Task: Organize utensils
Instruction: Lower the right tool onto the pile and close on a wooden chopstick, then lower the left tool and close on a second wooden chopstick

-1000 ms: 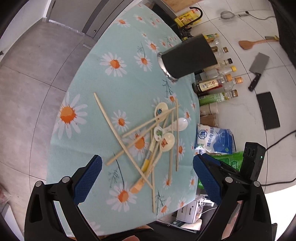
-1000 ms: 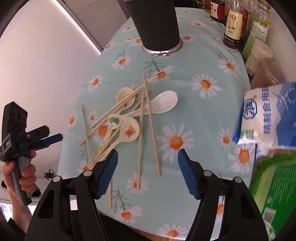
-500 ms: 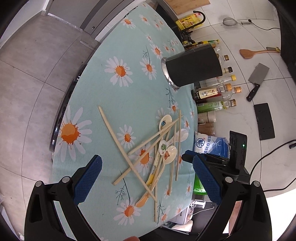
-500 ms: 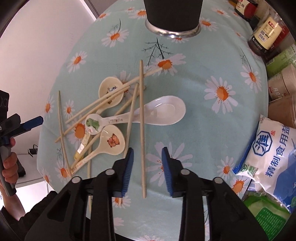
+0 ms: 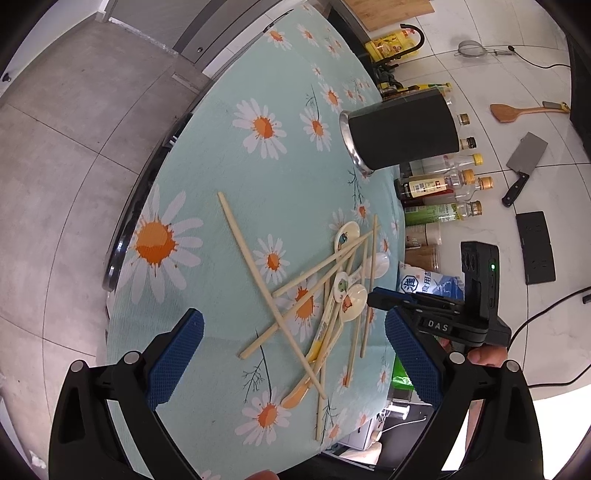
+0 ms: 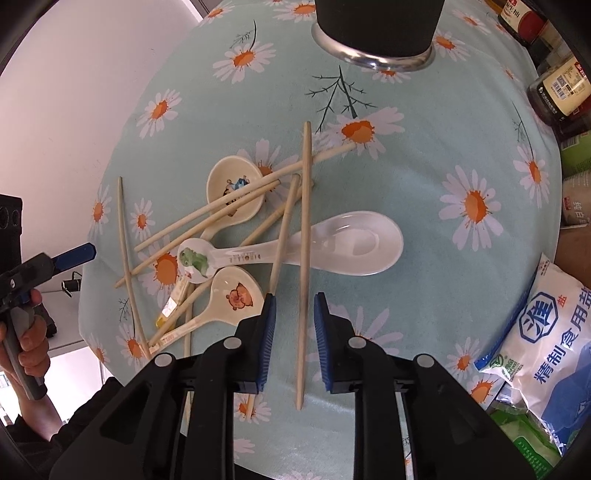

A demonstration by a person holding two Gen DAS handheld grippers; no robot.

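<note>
Several wooden chopsticks and spoons lie in a tangled pile (image 5: pixel 325 295) on the daisy tablecloth. A large white spoon (image 6: pixel 347 243), a frog spoon (image 6: pixel 194 260) and a pig spoon (image 6: pixel 236 295) show in the right wrist view. A black utensil cup (image 5: pixel 402 133) stands beyond the pile; its base also shows in the right wrist view (image 6: pixel 376 29). My right gripper (image 6: pixel 294 312) is low over the table, its jaws partly closed on either side of one chopstick (image 6: pixel 304 236) without touching it. My left gripper (image 5: pixel 291 354) is wide open and empty above the pile's near side.
Sauce bottles (image 5: pixel 439 188) line the table's far edge beside the cup. A blue-white salt bag (image 6: pixel 550 332) and a green packet (image 6: pixel 524 432) lie at the right. The table edge (image 5: pixel 122 240) drops to the grey floor on the left.
My right gripper has come down over the pile and narrowed its jaws around one chopstick. My left gripper has drawn back and up, still wide open.
</note>
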